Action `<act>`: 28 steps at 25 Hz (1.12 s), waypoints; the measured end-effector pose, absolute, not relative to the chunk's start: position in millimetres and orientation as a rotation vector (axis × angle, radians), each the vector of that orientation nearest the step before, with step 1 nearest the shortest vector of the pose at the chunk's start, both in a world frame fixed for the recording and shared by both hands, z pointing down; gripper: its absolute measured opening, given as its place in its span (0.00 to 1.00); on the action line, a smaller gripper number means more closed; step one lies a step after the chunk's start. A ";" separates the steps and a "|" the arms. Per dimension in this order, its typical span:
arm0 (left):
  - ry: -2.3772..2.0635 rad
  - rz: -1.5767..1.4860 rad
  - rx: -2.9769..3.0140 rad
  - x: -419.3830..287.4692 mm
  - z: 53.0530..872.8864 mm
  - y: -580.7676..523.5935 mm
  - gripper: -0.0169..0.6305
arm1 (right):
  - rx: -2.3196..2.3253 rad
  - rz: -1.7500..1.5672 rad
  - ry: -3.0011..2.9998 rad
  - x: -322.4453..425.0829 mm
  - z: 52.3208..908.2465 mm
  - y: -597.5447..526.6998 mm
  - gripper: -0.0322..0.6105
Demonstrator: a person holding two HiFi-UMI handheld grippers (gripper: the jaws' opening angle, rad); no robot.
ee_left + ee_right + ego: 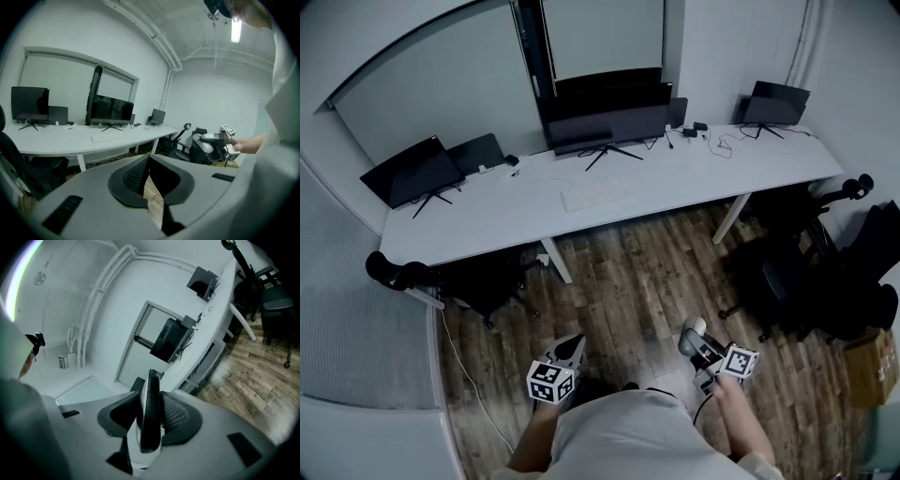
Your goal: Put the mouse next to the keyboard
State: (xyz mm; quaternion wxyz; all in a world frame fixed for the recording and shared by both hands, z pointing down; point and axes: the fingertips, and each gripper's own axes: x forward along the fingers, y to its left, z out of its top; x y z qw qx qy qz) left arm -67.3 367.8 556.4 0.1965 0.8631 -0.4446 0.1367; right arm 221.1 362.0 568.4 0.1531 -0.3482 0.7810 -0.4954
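Your left hand-held gripper, jaws closed together with nothing between them, points toward the long white worktop. On the worktop lies a pale keyboard, with a dark monitor behind it. Right of the worktop, well apart from it, your right hand-held gripper grips the mouse.

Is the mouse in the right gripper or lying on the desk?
In the right gripper: its jaws clamp the mouse, on edge between them. The head view shows it over the floor, away from the desk.
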 end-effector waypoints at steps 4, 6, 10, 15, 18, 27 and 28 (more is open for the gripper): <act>-1.260 0.378 2.406 -60.3 556.6 370.7 0.05 | -0.972 -1.426 2.236 225.5 570.0 360.7 0.28; -1.261 0.385 2.400 -58.9 558.2 371.8 0.05 | -0.966 -1.437 2.231 224.9 571.9 360.5 0.28; -1.261 0.388 2.394 -58.4 561.3 366.2 0.05 | -0.960 -1.453 2.226 220.7 575.4 354.1 0.28; -1.246 0.389 2.393 -55.8 567.2 357.0 0.05 | -0.971 -1.476 2.214 219.1 583.6 346.6 0.28; -1.236 0.384 2.396 -57.2 569.1 342.8 0.05 | -0.980 -1.466 2.223 217.5 584.0 334.2 0.28; -1.179 0.364 2.417 -69.3 577.0 273.6 0.05 | -1.029 -1.458 2.213 205.6 584.0 279.5 0.28; -1.171 0.361 2.420 -70.7 577.5 264.5 0.05 | -1.030 -1.455 2.208 203.7 583.3 271.5 0.28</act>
